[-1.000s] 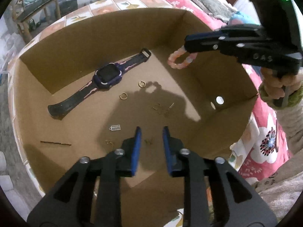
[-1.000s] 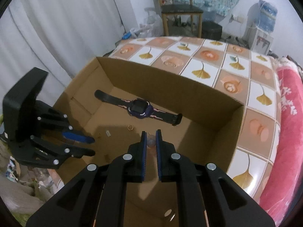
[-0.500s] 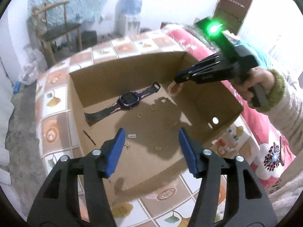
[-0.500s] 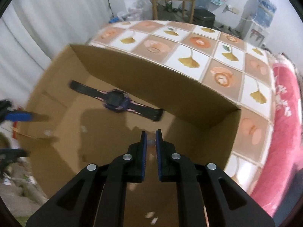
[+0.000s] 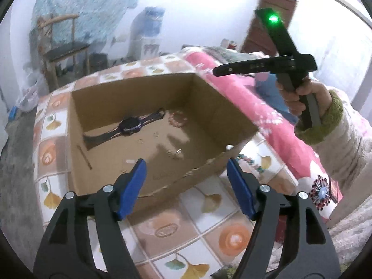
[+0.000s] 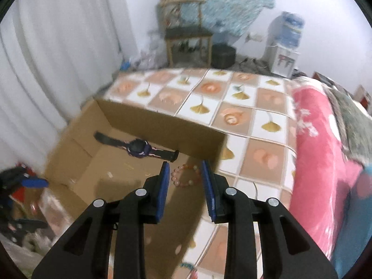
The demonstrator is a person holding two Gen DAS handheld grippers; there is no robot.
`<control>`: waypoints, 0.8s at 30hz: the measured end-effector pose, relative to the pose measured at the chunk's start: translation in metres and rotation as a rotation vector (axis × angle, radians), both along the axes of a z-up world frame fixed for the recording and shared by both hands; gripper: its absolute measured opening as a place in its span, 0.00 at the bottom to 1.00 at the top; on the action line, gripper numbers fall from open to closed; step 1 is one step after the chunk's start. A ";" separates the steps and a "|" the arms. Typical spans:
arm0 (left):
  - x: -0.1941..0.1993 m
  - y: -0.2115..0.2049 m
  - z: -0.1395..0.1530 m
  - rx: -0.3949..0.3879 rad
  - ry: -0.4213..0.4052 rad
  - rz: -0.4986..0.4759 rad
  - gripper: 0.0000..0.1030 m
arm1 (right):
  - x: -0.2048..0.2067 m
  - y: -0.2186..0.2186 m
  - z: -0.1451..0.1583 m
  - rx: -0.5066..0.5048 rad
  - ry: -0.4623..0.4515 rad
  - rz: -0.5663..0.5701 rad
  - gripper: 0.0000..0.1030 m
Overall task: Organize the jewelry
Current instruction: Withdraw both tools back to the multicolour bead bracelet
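Note:
An open cardboard box [image 5: 232,114] [image 6: 160,121] stands on a tile-patterned cloth. On its floor lie a dark watch [image 5: 131,125] [image 6: 139,148], a pink bead bracelet [image 5: 177,119] [image 6: 186,175] by the strap's end, small gold rings [image 5: 140,141] and other small pieces [image 5: 176,153]. My left gripper [image 5: 186,169] hovers above the box's near wall, jaws opening wide with nothing between them. My right gripper [image 6: 183,169] [image 5: 217,71] hangs high over the box's right side. Its jaws are opening and hold nothing; the bracelet lies below them.
A pink flowered blanket [image 5: 262,116] [image 6: 318,162] borders the cloth on the right. A string of teal beads [image 5: 250,162] lies outside the box's near right corner. A wooden chair [image 6: 186,32], a water dispenser [image 6: 286,46] and a white curtain [image 6: 58,58] stand behind.
Both grippers rose and drew back from the box. The right gripper let go of the bead bracelet, which now lies on the box floor. The left jaws spread much wider.

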State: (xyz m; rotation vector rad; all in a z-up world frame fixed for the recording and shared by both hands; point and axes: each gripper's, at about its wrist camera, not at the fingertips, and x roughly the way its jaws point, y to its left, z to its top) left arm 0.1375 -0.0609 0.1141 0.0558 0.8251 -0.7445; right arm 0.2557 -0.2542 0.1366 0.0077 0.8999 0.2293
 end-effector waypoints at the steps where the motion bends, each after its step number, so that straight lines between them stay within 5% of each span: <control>1: -0.006 -0.005 0.002 -0.007 -0.018 -0.021 0.69 | -0.015 -0.008 0.004 0.012 -0.017 -0.028 0.28; 6: -0.027 -0.031 -0.004 0.009 -0.075 -0.119 0.70 | -0.077 -0.033 -0.005 0.034 -0.019 -0.151 0.28; 12: -0.049 -0.075 -0.031 0.084 -0.111 -0.222 0.70 | -0.122 -0.039 -0.067 0.016 0.114 -0.252 0.28; 19: -0.073 -0.125 -0.073 0.206 -0.185 -0.331 0.70 | -0.144 -0.038 -0.128 0.051 0.241 -0.319 0.28; 24: -0.068 -0.143 -0.089 0.202 -0.128 -0.352 0.68 | -0.144 -0.033 -0.142 0.062 0.246 -0.313 0.28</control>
